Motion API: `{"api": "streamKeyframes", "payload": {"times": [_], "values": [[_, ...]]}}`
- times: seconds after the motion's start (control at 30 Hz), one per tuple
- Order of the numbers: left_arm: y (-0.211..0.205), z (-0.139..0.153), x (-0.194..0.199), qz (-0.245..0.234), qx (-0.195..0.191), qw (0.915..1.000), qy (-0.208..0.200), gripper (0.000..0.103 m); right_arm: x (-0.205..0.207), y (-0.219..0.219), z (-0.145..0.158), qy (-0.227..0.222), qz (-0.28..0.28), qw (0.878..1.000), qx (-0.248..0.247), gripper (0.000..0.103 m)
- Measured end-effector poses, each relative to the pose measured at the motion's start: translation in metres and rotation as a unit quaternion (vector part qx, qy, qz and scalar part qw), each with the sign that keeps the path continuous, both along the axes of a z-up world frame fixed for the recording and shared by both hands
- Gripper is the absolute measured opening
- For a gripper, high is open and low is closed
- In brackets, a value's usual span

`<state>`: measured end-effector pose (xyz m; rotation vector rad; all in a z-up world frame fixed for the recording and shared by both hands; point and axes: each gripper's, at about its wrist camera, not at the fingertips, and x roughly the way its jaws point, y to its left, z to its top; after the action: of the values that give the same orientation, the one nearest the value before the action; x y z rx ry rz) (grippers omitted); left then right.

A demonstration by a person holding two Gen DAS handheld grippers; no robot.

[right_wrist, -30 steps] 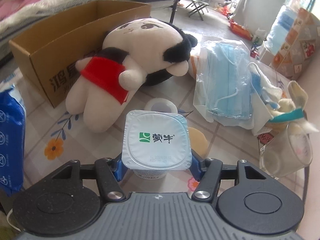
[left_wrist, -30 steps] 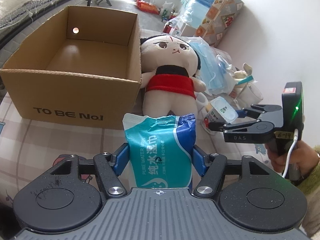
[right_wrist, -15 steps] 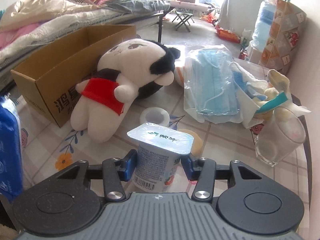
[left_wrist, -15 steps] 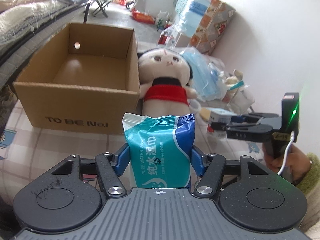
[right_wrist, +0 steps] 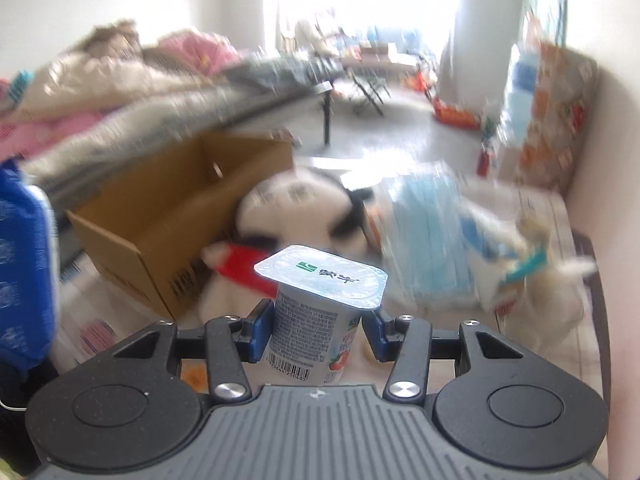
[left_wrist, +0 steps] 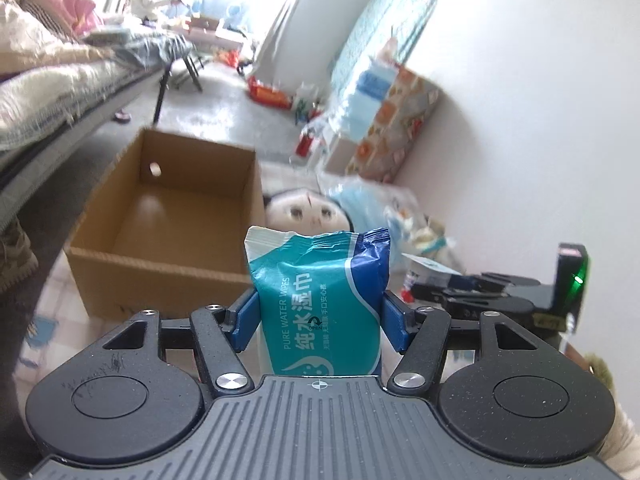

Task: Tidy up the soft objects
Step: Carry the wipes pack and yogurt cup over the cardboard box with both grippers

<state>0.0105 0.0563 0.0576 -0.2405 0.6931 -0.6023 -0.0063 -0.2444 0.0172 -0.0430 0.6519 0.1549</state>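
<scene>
Gripping a teal and blue plastic pack of wet wipes [left_wrist: 320, 300] upright between its blue pads, the left gripper [left_wrist: 320, 316] is clamped on both sides of the pack, which is held in the air short of the open brown cardboard box [left_wrist: 160, 240]. The box interior appears bare. The right gripper [right_wrist: 316, 330] is closed on a white plastic yoghurt cup with a foil lid [right_wrist: 316, 312], pads pressed to the cup's sides, the cup standing upright between them. A cream plush doll with black hair and a red garment [right_wrist: 296, 216] lies just beside the box's right wall. A clear bag of blue face masks [right_wrist: 428, 240] lies to the doll's right. Both views are motion-blurred beyond the grippers.
</scene>
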Motion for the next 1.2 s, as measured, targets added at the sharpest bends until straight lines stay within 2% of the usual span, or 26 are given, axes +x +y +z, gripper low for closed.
{"api": "streamKeyframes", "payload": {"times": [0.13,0.27,0.43,0.57,0.7,0.93,1.2], "values": [[0.013,0.022,0.011,0.019,-0.009,0.9995,-0.024,0.062,0.002,0.017,0.034,-0.045,0.032,0.998,0.017,0.051],[0.021,0.037,0.035,0.036,-0.014,0.9986,-0.037,0.062,0.022,0.034,0.058,-0.077,0.066,0.994,0.038,0.051],[0.025,0.046,0.073,0.048,-0.004,0.9978,-0.046,0.062,0.066,0.065,0.08,-0.087,0.1,0.989,0.064,0.051],[0.028,0.042,0.107,0.054,0.011,0.9977,-0.038,0.062,0.112,0.085,0.086,-0.068,0.11,0.988,0.078,0.051],[0.029,0.03,0.144,0.065,0.027,0.9975,-0.01,0.062,0.164,0.1,0.078,-0.03,0.109,0.99,0.089,0.051],[0.028,-0.007,0.208,0.083,0.075,0.9923,0.052,0.061,0.239,0.126,0.04,0.057,0.105,0.988,0.095,0.051],[0.012,-0.034,0.258,0.089,0.136,0.9824,0.091,0.06,0.297,0.144,0.006,0.125,0.091,0.984,0.092,0.052]]}}
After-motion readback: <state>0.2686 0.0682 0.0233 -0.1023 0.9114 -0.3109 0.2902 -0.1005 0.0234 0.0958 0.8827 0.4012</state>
